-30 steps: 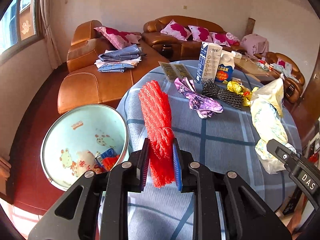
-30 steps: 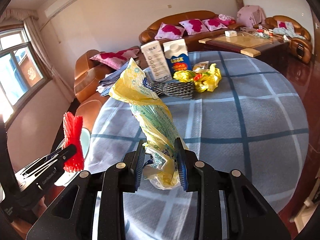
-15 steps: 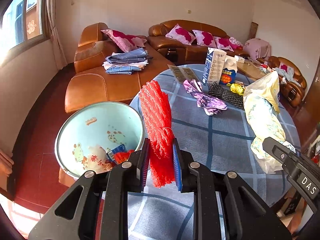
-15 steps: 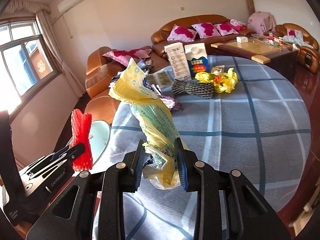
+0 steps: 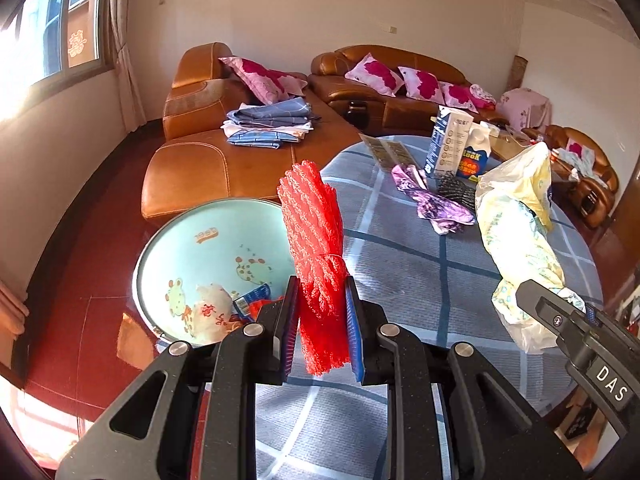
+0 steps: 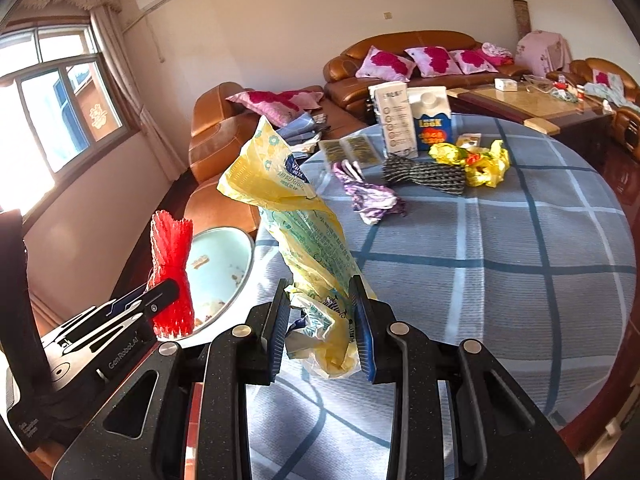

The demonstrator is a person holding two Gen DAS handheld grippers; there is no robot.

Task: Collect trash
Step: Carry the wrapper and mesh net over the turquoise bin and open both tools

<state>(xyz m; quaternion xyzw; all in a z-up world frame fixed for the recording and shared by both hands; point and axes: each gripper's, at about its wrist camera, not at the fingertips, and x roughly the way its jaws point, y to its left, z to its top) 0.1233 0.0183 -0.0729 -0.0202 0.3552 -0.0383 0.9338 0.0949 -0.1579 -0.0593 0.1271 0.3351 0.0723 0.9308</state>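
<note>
Fingers clamp red mesh (image 5: pixel 316 264) (left), yellow bag (image 6: pixel 316 264) (right); basin (image 5: pixel 192 248) contents partly hidden.

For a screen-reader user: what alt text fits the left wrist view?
The left claw grips a red mesh bundle beside a pale blue basin that already holds scraps; wrappers and cartons remain on the checked tablecloth.
</note>
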